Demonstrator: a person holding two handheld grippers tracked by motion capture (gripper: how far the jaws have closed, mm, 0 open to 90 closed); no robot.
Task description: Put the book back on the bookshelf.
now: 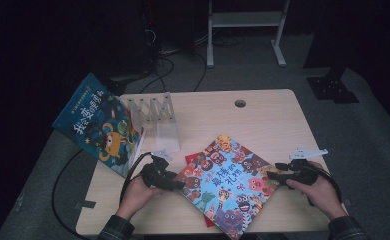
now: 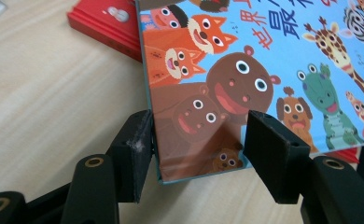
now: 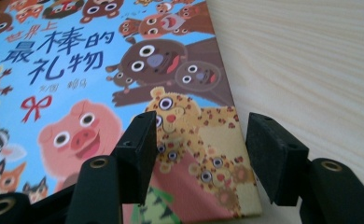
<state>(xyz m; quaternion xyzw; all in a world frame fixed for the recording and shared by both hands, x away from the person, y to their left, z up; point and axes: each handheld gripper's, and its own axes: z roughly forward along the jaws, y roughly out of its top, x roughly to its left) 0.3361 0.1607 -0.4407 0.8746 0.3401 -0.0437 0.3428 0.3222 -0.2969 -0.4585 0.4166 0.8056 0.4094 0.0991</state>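
Observation:
A colourful animal picture book point(image 1: 228, 185) lies flat and askew on the wooden table point(image 1: 263, 120), on top of a thin red book point(image 2: 105, 28). My left gripper point(image 1: 175, 184) is at the picture book's left corner. In the left gripper view, that gripper point(image 2: 201, 135) is open with the book's corner point(image 2: 189, 154) lying between its jaws. My right gripper point(image 1: 275, 172) is at the book's right corner. Seen in the right gripper view, it point(image 3: 199, 130) also stands open, straddling the corner of the book point(image 3: 208, 163).
A dark blue picture book point(image 1: 100, 125) leans against a white folding rack point(image 1: 153, 112) at the table's back left and overhangs the left edge. A cable hole point(image 1: 240, 103) sits near the far edge. Cables trail off the table's left side.

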